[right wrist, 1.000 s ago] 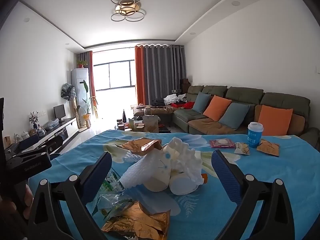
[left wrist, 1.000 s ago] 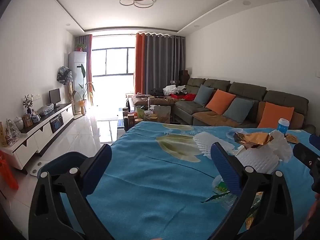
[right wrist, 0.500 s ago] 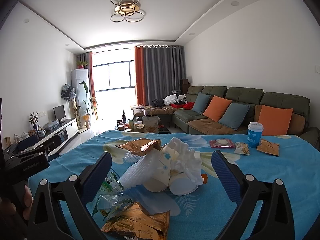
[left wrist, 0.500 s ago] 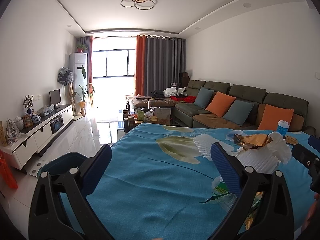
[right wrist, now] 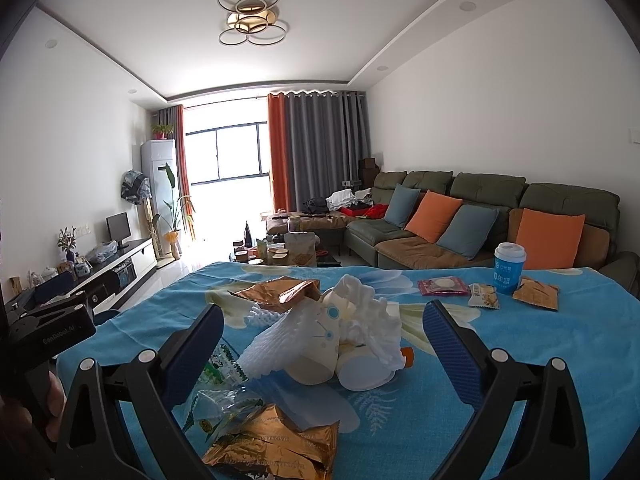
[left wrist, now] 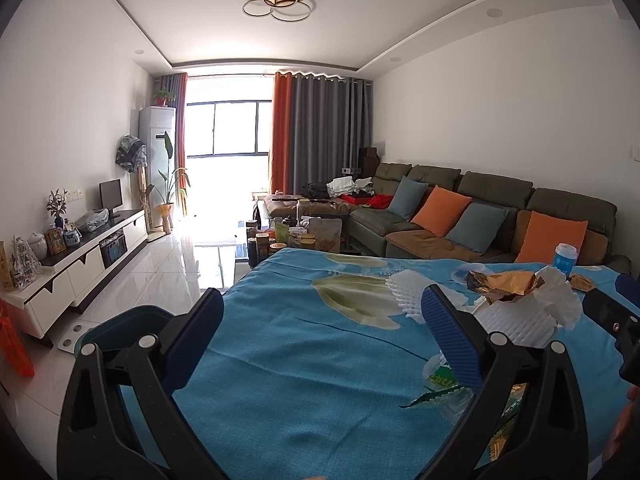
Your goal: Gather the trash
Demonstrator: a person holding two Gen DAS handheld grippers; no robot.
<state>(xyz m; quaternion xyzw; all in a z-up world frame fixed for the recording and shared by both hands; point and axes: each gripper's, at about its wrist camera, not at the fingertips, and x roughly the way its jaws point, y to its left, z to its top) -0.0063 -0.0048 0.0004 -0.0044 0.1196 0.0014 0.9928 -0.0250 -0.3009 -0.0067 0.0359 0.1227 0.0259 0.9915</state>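
Both grippers hovering low over a table under a blue floral cloth (right wrist: 520,360), fingers spread wide, pinching nothing. Right gripper (right wrist: 322,346) is facing the main trash heap head-on: white foam netting (right wrist: 272,350) draped over tipped paper cups (right wrist: 320,364), crumpled tissue (right wrist: 372,320) on top, gold foil wrapper (right wrist: 276,446) lying nearest, just below the jaws, beside a clear plastic bag (right wrist: 216,404). Heap's long axis is running roughly left-to-right across the gripper's line. Left gripper (left wrist: 320,342) is pointing at bare cloth; same heap sitting off to its right, foam netting (left wrist: 516,318) past the right finger. Right arm judged nearer and better aligned. Smaller packets and a blue cup (right wrist: 509,268) standing well apart at the far right. Dark blue bin (left wrist: 124,326) showing beyond the table's left edge; open cloth lying between heap and that edge
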